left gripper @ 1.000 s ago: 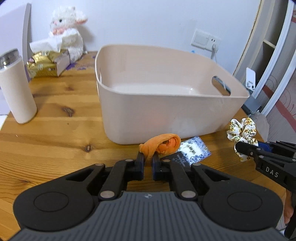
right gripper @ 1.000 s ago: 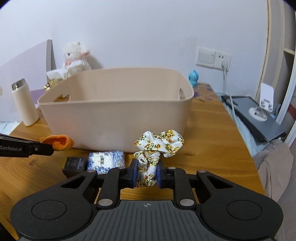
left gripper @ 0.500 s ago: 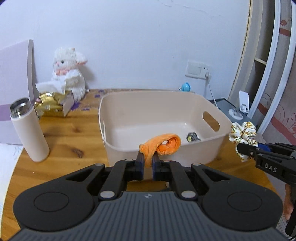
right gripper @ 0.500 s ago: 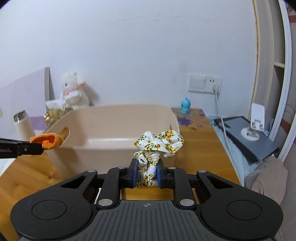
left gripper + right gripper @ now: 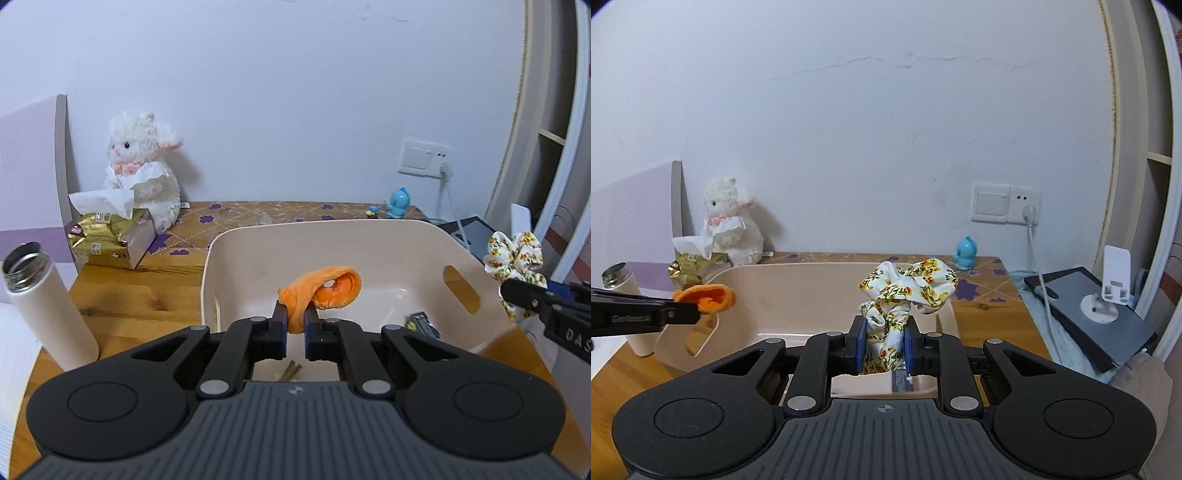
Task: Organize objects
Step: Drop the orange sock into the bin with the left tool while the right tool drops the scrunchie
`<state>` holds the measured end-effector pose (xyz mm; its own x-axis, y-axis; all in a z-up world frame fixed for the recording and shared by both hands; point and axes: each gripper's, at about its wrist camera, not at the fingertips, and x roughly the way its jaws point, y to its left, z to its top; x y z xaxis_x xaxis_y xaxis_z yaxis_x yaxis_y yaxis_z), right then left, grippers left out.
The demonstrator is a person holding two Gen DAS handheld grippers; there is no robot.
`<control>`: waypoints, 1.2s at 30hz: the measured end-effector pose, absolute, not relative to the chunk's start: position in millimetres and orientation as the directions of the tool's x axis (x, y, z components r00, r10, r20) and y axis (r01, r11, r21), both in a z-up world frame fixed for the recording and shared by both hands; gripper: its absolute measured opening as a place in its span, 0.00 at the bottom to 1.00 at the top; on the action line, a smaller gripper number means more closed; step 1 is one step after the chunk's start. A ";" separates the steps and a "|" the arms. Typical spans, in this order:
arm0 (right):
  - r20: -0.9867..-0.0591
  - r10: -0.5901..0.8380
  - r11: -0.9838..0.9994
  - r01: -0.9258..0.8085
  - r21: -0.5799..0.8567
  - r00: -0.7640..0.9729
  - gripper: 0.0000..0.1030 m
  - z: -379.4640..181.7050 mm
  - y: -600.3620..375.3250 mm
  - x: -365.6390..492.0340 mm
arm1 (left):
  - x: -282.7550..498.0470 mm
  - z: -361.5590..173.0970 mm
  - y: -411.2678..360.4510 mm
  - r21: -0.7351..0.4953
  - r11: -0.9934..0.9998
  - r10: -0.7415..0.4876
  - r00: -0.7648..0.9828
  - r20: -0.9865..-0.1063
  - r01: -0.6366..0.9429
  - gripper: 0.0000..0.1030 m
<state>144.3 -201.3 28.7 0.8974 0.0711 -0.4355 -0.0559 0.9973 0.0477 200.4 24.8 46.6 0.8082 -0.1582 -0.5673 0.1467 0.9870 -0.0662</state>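
Standing at the far left of the wooden table (image 5: 122, 306), a white flask (image 5: 44, 302) with an open steel mouth is seen, and beyond it a gold tissue pack (image 5: 107, 240) whose label print is too small to be read, with a white plush lamb (image 5: 142, 177) set against the wall behind it. Nearer the middle, the left gripper (image 5: 294, 321) is held over the near rim of the beige bin (image 5: 369, 236), its two fingers pressed together on the lower end of an orange fabric piece (image 5: 321, 291), which curls up and rightward above the bin's interior. On the bin floor to the right of that gripper a small dark box (image 5: 421, 321) is seen with pale lettering that cannot be made out, and a thin brown stick (image 5: 290, 371) lies just under the fingers. A small blue figurine (image 5: 399, 203) stands on the far table edge below a wall switch and socket (image 5: 424, 160). At the right, the right gripper (image 5: 885, 349) is pinched on a white floral scrunchie (image 5: 908, 291), which bunches up above its blue pads and hangs over the bin's right side; in the left wrist view the letters "DAS" are legible on this gripper's black finger. Farther right, a dark tablet (image 5: 1093, 314) with a white phone stand (image 5: 1108, 291) on it is seen beside the table.
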 end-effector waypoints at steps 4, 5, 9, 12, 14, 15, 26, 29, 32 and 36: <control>-0.462 0.074 0.997 -0.062 0.041 0.884 0.18 19.2 -194.7 163.4 | 224.4 31.6 18.0 -0.038 0.990 -0.129 0.791 -0.598 0.133 0.09; -0.471 0.074 0.997 -0.061 0.042 0.879 0.18 16.4 -193.3 168.0 | 230.2 27.1 15.8 -0.029 0.991 -0.123 0.785 -0.608 0.133 0.09; -0.510 0.074 0.997 -0.058 0.048 0.857 0.18 2.3 -190.0 185.3 | 245.7 11.8 8.2 -0.002 0.990 -0.109 0.759 -0.642 0.141 0.09; -0.539 0.068 0.998 -0.055 0.040 0.840 0.18 -8.6 -188.2 196.0 | 254.6 0.2 3.6 0.021 0.988 -0.097 0.733 -0.673 0.150 0.10; -0.558 0.065 0.998 -0.053 0.037 0.827 0.18 -15.6 -187.8 202.1 | 256.9 -6.1 0.5 0.028 0.987 -0.097 0.722 -0.685 0.159 0.10; -0.564 0.063 0.998 -0.052 0.035 0.823 0.17 -17.5 -187.6 204.6 | 257.7 -8.4 -0.7 0.028 0.986 -0.100 0.718 -0.689 0.164 0.10; -0.511 0.060 0.998 -0.059 0.019 0.857 0.57 -4.7 -190.1 187.0 | 237.9 10.6 -2.9 0.030 0.991 -0.081 0.758 -0.647 0.132 0.78; -0.479 0.055 0.998 -0.056 0.012 0.876 0.75 4.6 -192.2 172.8 | 225.6 20.3 -0.6 0.033 0.991 -0.076 0.765 -0.640 0.126 0.80; -0.457 0.054 0.998 -0.061 0.000 0.888 0.80 11.6 -192.9 157.0 | 210.2 26.0 1.7 0.040 0.992 -0.065 0.774 -0.630 0.116 0.87; -0.468 0.036 0.999 -0.048 -0.014 0.883 0.95 14.6 -192.3 137.7 | 189.2 30.1 2.2 0.059 0.992 -0.049 0.780 -0.624 0.110 0.88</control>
<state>137.7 -192.3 14.6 0.8830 0.0357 -0.4681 -0.0479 0.9987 -0.0143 189.2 2.2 30.1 0.7801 -0.0492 -0.6237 0.1099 0.9922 0.0593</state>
